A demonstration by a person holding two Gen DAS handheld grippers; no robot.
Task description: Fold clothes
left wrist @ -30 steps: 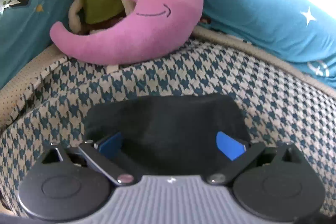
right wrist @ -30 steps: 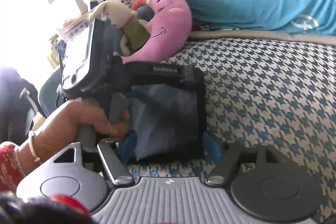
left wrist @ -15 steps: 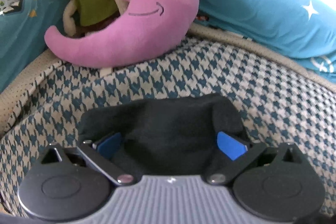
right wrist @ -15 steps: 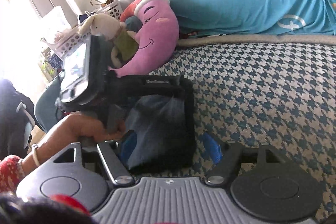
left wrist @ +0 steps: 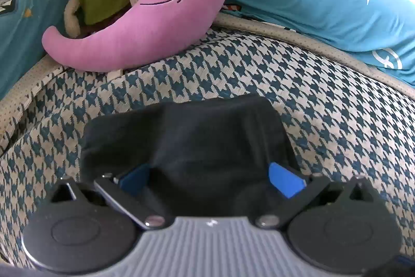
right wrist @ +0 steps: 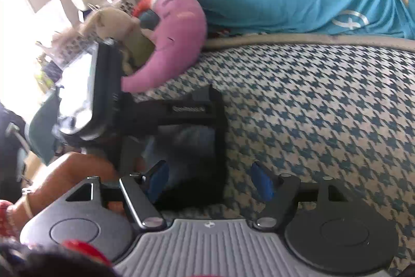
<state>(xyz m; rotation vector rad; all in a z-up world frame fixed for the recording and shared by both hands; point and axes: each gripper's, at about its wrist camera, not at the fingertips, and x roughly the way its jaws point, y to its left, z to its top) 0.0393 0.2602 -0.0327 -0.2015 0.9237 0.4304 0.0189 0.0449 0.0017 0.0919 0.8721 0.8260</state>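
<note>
While the dark garment [left wrist: 186, 142] lies folded on the houndstooth bed [left wrist: 324, 100], the left tool [left wrist: 210, 178] sits over its near edge with blue pads spread wide, cloth between them but not pinched. Seen from the right wrist, the right tool [right wrist: 210, 181] is likewise spread, garment [right wrist: 192, 162] by its left pad. A pink moon pillow [left wrist: 155, 25] rests beyond
</note>
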